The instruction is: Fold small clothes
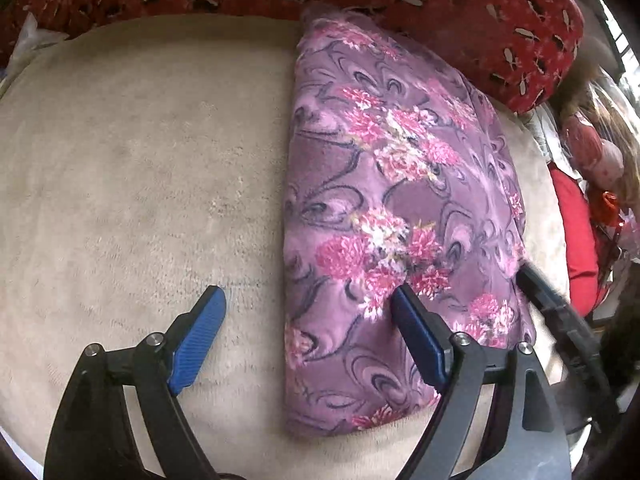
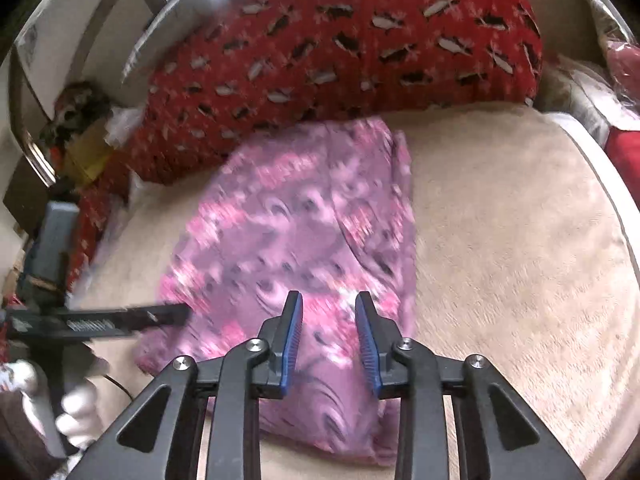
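A folded purple garment with pink flowers [image 1: 392, 200] lies on a beige fleece surface [image 1: 140, 160]. My left gripper [image 1: 308, 300] is open wide and empty, low over the garment's near left edge; one finger is over the fleece, the other over the cloth. The right gripper's black finger [image 1: 560, 320] shows at the garment's right edge. In the right wrist view, which is motion-blurred, the garment [image 2: 288, 232] lies ahead and my right gripper [image 2: 328, 304] is partly open and empty just above its near end. The left gripper's black finger [image 2: 120, 320] reaches in from the left.
A red patterned cushion [image 1: 440, 8] lies against the garment's far edge, also seen in the right wrist view [image 2: 340, 40]. Red items and clutter [image 1: 580, 220] sit beyond the right edge. Shelving and a small figure [image 2: 76, 108] stand at far left.
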A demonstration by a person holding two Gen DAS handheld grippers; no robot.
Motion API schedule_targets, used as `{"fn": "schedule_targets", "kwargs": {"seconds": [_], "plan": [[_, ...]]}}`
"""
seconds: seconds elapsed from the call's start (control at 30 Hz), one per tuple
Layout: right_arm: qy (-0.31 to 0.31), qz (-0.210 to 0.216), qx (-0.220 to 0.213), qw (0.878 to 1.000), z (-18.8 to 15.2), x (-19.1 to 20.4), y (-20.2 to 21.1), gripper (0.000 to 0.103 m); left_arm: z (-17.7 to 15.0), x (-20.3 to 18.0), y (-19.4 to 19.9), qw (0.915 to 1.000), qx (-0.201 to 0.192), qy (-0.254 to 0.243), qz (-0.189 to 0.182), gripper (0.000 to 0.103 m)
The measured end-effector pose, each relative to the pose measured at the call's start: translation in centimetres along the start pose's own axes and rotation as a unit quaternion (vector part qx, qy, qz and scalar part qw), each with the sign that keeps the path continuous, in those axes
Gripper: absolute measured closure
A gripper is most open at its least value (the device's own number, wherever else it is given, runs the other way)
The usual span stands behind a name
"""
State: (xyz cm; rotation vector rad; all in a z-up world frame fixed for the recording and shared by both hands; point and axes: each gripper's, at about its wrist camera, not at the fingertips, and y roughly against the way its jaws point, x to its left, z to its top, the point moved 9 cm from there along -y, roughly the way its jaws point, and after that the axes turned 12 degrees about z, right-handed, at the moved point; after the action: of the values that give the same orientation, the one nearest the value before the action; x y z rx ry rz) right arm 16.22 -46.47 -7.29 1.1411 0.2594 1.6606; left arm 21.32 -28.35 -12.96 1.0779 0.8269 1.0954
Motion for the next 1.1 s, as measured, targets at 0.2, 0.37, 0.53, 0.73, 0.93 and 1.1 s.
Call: {"fn": "schedule_targets", "kwargs": {"seconds": [0.2, 0.37, 0.53, 0.73, 0.93, 1.1], "plan": [[-0.024, 0.007, 0.015, 1.0, -0.1, -0.5, -0.3, 0.075, -0.4, 0.4, 0.4, 1.0, 0.002, -0.002, 0.0, 0.017], [-0.037, 0.015, -0.027, 0.999, 3.1, -0.9, 1.1, 0.059, 2.0, 2.0, 1.3, 0.998, 0.005, 0.035, -0.053, 0.017], [-0.118, 0.045, -0.054, 0.991, 5.2, -4.4, 0.1, 0.048, 4.9, 4.0, 0.2, 0.9866, 0.04, 0.107, -0.116, 0.017], [-0.166, 0.111, -0.036, 0.979, 5.1, -5.8, -3.7, 0.045, 5.6, 1.3, -1.8, 0.977, 0.078, 0.105, -0.168, 0.017], [-0.125, 0.143, -0.006, 0.982, 6.7, -3.7, -6.1, 0.034, 5.9, -1.3, -1.7, 0.982, 0.067, 0.073, -0.161, 0.015], [-0.052, 0.096, 0.015, 0.994, 6.7, -2.1, -6.4, 0.066, 6.0, -2.4, -1.4, 0.9908, 0.045, 0.053, -0.117, 0.045]]}}
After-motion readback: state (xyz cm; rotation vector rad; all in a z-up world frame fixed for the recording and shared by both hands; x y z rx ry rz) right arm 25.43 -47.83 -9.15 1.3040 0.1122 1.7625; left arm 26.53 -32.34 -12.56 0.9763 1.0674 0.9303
